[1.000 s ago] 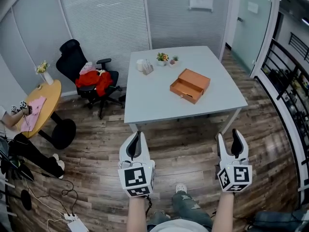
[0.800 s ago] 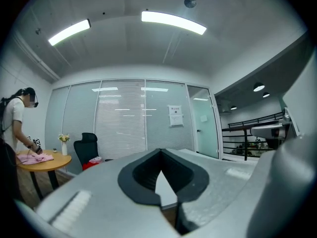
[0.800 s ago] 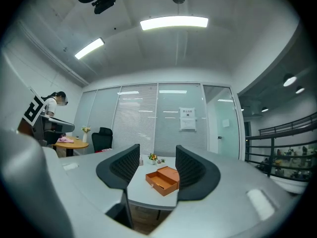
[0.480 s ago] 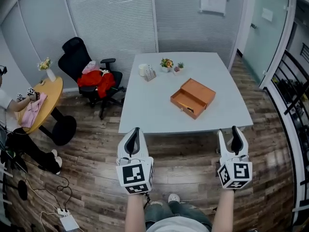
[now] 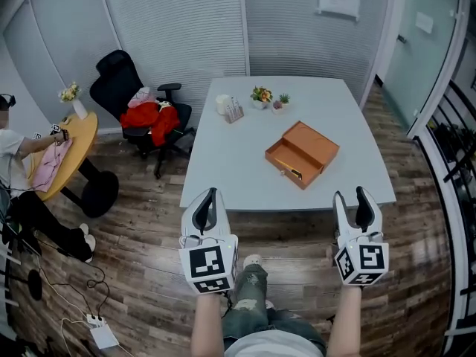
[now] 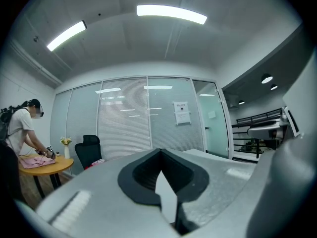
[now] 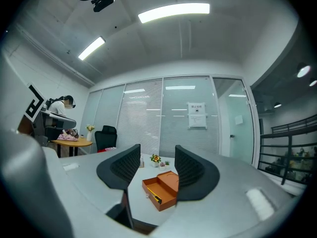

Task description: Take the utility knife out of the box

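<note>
One person (image 5: 15,151): far left, at a round yellow table (image 5: 78,151) that carries a vase of flowers (image 5: 72,97).
Office chair (image 5: 119,84): black, with a red garment (image 5: 149,121) heaped on its seat, just off the desk's left edge.
Left hand-held gripper (image 5: 210,193): jaws pressed together with nothing in them, over the wood floor (image 5: 134,229), short of the desk's near edge.
Desk (image 5: 223,169): white, with a cup (image 5: 221,104) and small potted plants (image 5: 260,95) near its far edge.
Box (image 5: 302,155): orange, lid thrown back, lying toward the desk's near-right corner.
Utility knife (image 7: 154,197): yellow and black, lying inside the box's open tray.
Right hand-held gripper (image 5: 350,196): jaws spread and empty, short of the desk's near edge, well apart from the box.
</note>
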Tool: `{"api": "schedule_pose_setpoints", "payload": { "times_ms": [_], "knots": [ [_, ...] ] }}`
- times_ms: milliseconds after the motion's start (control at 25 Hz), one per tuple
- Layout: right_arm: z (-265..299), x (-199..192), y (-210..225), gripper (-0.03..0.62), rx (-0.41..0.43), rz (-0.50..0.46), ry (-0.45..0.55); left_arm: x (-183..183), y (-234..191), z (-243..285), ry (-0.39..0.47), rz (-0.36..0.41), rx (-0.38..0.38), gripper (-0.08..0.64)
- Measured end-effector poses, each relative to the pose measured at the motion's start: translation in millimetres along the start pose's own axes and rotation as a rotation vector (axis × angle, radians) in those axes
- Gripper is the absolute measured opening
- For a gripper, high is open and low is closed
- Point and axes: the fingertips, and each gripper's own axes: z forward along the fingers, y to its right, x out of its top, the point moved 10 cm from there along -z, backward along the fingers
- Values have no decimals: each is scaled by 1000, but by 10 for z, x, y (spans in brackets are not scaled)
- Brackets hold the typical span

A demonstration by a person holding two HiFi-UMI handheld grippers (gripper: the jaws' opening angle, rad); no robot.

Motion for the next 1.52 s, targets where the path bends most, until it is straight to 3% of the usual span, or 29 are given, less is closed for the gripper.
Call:
{"api": "schedule_pose_setpoints", "payload": {
  "times_ms": [360,1080,1520],
  "knots": [
    [506,-183,86,225,0,-3,-46,-160,-65,520,-20,-13,-5,0],
    [2230,-240,98,227,-12,-35,-97,-200,-616,2235,-35,-14,-48,0],
    [2908,-337,61,227,12,-58,-147,-271,-867,2865,-59,-17,-66,0]
  ]
}}
